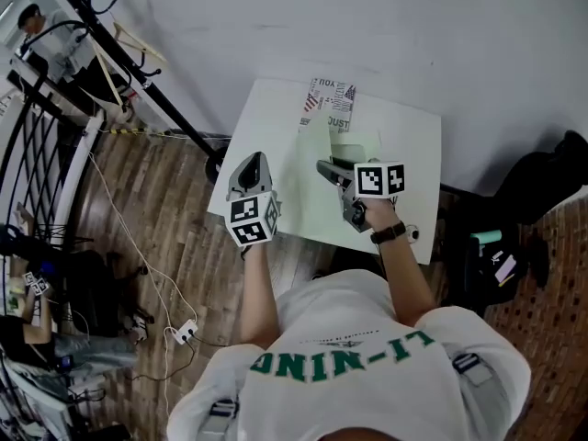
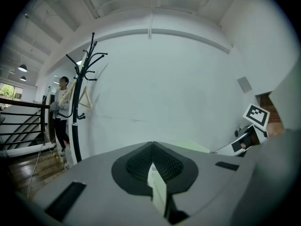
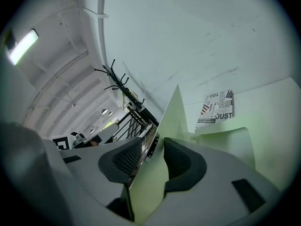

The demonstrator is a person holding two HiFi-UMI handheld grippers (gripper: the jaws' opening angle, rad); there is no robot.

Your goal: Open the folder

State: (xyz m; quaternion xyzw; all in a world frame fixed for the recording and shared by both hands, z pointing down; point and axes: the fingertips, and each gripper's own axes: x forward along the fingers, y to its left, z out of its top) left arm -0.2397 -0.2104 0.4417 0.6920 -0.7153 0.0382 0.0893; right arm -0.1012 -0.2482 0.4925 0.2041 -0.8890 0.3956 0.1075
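A pale green folder lies on the white table, with its cover lifted on edge. In the right gripper view this cover stands between the jaws of my right gripper. The jaws are open, with a dark gap beside the left pad. A curved green flap lies beyond. My right gripper hovers over the folder's middle. My left gripper is near the table's left edge. In its own view, my left gripper has its pads together on a thin pale sheet seen edge-on.
A printed magazine lies at the table's far edge, also in the right gripper view as the magazine. A black coat rack and railing stand at the left, with a person beside the rack. A dark bag sits right of the table, and cables cross the wood floor.
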